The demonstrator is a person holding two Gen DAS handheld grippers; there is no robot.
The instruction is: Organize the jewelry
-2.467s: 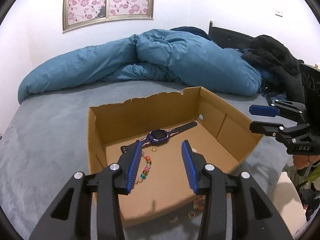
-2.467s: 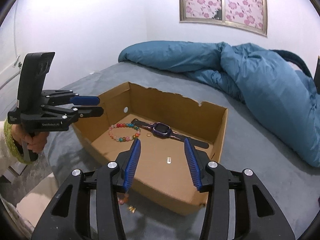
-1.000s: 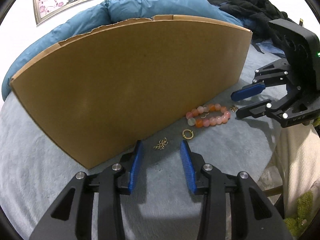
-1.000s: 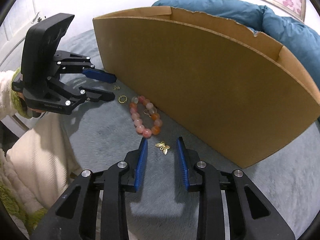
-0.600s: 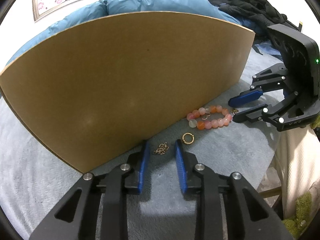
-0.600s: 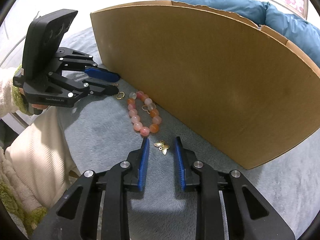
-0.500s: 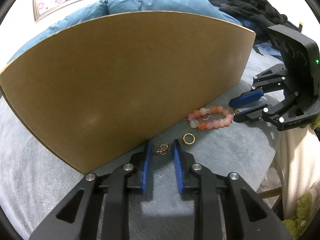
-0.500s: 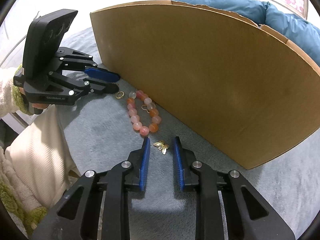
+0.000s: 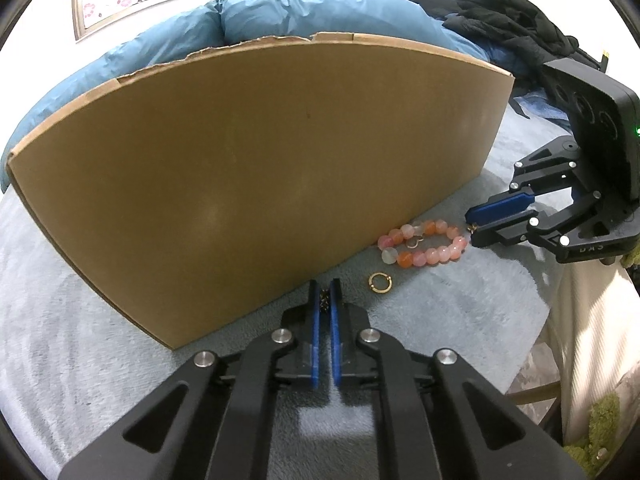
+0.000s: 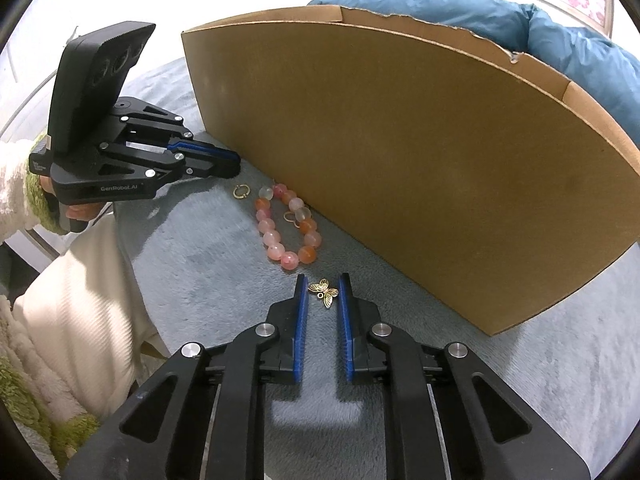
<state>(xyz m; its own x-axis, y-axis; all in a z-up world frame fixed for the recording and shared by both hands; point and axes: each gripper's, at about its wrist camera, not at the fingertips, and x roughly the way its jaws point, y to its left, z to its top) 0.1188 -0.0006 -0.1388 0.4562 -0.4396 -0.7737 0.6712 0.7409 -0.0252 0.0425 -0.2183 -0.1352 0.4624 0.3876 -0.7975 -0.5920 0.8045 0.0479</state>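
A brown cardboard box [image 9: 260, 168] stands on the grey bedspread, its outer wall toward me. My left gripper [image 9: 325, 288] is shut on a small gold chain piece [image 9: 325, 300] at the foot of the box. A gold ring [image 9: 379, 282] and a pink and orange bead bracelet [image 9: 424, 242] lie just right of it. In the right wrist view my right gripper [image 10: 322, 280] is narrowly open around a gold butterfly charm [image 10: 325, 292] on the bedspread, just short of touching it. The bracelet [image 10: 286, 226] and the ring [image 10: 241, 191] lie beyond it, with the left gripper [image 10: 232, 164] shut next to the ring.
A blue duvet [image 9: 280, 12] is heaped behind the box [image 10: 420, 152]. Dark clothes [image 9: 512, 20] lie at the back right. The person's cream sleeve [image 10: 60, 300] and the bed's edge are at the left in the right wrist view.
Both grippers came down from above the box to the jewelry in front of it. The left one has closed on the gold chain piece. The right one has narrowed around the butterfly charm.
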